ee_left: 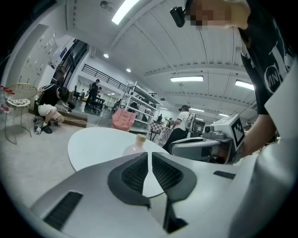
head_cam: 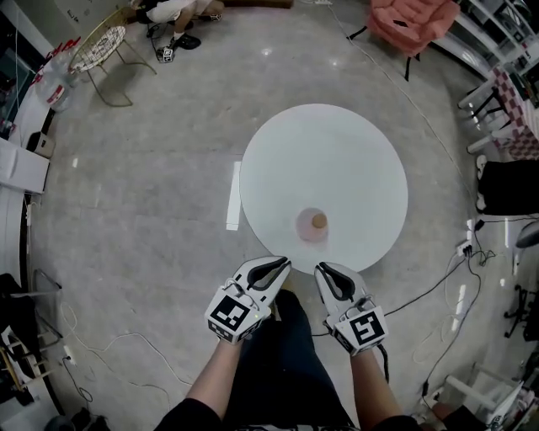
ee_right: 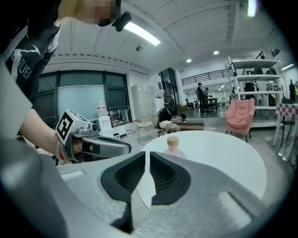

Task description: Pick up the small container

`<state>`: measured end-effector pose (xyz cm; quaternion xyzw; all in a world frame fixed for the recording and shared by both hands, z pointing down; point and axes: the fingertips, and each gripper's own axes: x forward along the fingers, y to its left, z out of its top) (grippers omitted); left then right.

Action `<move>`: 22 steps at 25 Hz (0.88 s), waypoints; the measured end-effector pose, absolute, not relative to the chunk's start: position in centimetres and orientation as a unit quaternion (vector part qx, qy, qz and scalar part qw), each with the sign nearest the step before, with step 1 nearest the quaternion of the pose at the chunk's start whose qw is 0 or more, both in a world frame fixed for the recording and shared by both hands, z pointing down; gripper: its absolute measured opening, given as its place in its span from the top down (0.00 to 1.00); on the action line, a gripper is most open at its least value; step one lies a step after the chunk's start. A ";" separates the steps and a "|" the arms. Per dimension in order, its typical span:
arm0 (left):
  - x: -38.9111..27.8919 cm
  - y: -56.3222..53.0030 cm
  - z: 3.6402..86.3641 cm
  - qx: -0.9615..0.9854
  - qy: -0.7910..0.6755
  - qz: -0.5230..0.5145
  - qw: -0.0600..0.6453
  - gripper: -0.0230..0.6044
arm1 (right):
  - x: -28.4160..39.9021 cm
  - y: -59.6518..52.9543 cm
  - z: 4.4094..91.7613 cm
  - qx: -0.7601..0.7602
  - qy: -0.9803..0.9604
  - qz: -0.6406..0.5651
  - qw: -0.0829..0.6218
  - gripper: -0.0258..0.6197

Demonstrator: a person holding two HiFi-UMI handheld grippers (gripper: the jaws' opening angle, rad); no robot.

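The small container (head_cam: pixel 316 224) is a pale pink bottle with a cork stopper, standing upright near the front edge of the round white table (head_cam: pixel 337 151). Both grippers hover off the table, close to the person's legs. My left gripper (head_cam: pixel 275 268) is shut and empty, pointing at the table edge. My right gripper (head_cam: pixel 327 273) is beside it, also shut with nothing held. The left gripper view shows the bottle (ee_left: pixel 136 145) just beyond its jaws (ee_left: pixel 150 155). In the right gripper view the bottle (ee_right: pixel 173 145) stands just past the jaw tips (ee_right: pixel 147 155).
A wire chair (head_cam: pixel 99 44) and a crouching person (head_cam: pixel 173 12) are far back left. A pink armchair (head_cam: pixel 413 22) sits back right. Cables (head_cam: pixel 442 290) trail across the floor right of the table, with shelving and furniture along the right wall.
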<state>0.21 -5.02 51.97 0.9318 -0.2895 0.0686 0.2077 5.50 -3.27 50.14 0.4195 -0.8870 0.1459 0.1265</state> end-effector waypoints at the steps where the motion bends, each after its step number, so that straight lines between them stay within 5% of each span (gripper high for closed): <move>1: 0.2 -5.2 52.2 0.931 -0.291 0.068 0.210 0.92 | 5.4 -3.5 50.4 0.419 -0.887 0.145 0.126 0.93; 13: 1.1 -7.6 53.6 0.930 -0.300 0.065 0.201 0.92 | 5.7 -7.3 51.3 0.437 -0.884 0.137 0.089 0.90; 22: 1.7 -9.2 54.2 0.930 -0.307 0.060 0.192 0.92 | 6.6 -9.6 52.4 0.452 -0.878 0.123 0.095 0.71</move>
